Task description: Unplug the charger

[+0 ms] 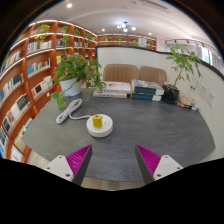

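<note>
Your gripper [114,160] is spread wide with nothing between its pink pads, hovering above the near edge of a grey table [150,135]. The charger [98,124], a white disc with a yellow top, lies ahead and slightly left. Its white cable [70,110] trails farther left toward a potted plant [74,72].

The table [120,145] is a plain grey-blue, and on it sits a white round base [99,126] carrying a yellow object [98,120], with a white cable [69,109] coiled beside it. The gripper [113,162] has white fingers with magenta pads [80,160]. Beyond, green-leaved plants [75,68] stand before wooden bookshelves [30,70] of many-coloured books, and two tan chairs [135,73] face white walls.
</note>
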A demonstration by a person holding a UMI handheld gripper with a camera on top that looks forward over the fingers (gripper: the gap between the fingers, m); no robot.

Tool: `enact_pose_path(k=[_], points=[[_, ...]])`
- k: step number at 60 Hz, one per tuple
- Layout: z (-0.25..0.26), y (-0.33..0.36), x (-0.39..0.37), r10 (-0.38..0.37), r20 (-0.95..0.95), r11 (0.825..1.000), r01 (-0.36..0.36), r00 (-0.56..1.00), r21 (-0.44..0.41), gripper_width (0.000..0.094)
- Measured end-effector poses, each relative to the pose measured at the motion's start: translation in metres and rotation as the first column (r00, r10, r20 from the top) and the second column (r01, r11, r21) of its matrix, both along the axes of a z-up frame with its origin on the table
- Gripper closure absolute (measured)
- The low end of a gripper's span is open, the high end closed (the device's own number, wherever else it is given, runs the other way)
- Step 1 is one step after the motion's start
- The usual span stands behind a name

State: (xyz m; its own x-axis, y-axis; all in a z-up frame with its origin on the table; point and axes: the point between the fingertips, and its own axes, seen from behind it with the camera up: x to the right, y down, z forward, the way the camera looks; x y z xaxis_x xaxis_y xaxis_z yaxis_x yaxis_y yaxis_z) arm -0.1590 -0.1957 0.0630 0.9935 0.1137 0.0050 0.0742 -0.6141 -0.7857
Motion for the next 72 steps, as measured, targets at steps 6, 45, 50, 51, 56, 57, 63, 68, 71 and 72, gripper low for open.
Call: enact_pose_path(k=[6,45,50,51,56,57,63,68,71,72], points=[[-0.015,0.033,-0.038,0.014,-0.008,1.000,-0.014,1.000,0.004,0.0080],[-0.044,0.135,-0.060,-0.082,-0.023,0.996,0.083,0.996,0.042,0.0830],[-0.043,0.136,-0.060,-0.098,-0.048,0.995,0.097,0.994,-0.018,0.0883],[-0.042,0.136,-0.060,-0.100,-0.059,0.994,0.098,0.993,-0.040,0.0883],[0.054,0.160,-0.049,-0.089,-0.108,0.986,0.103,0.990,0.134,0.0883],[0.085,0.167,-0.042,-0.082,-0.115,0.974,0.104,0.990,0.203,0.0883],[0.219,0.179,0.000,-0.075,-0.122,0.898,0.121,0.990,0.423,0.0884],[0.252,0.182,0.044,-0.097,-0.103,0.876,0.134,0.990,0.463,0.0885],[0.238,0.184,0.065,-0.114,-0.103,0.886,0.148,0.988,0.439,0.0885],[0.228,0.185,0.072,-0.118,-0.100,0.894,0.150,0.988,0.422,0.0885]])
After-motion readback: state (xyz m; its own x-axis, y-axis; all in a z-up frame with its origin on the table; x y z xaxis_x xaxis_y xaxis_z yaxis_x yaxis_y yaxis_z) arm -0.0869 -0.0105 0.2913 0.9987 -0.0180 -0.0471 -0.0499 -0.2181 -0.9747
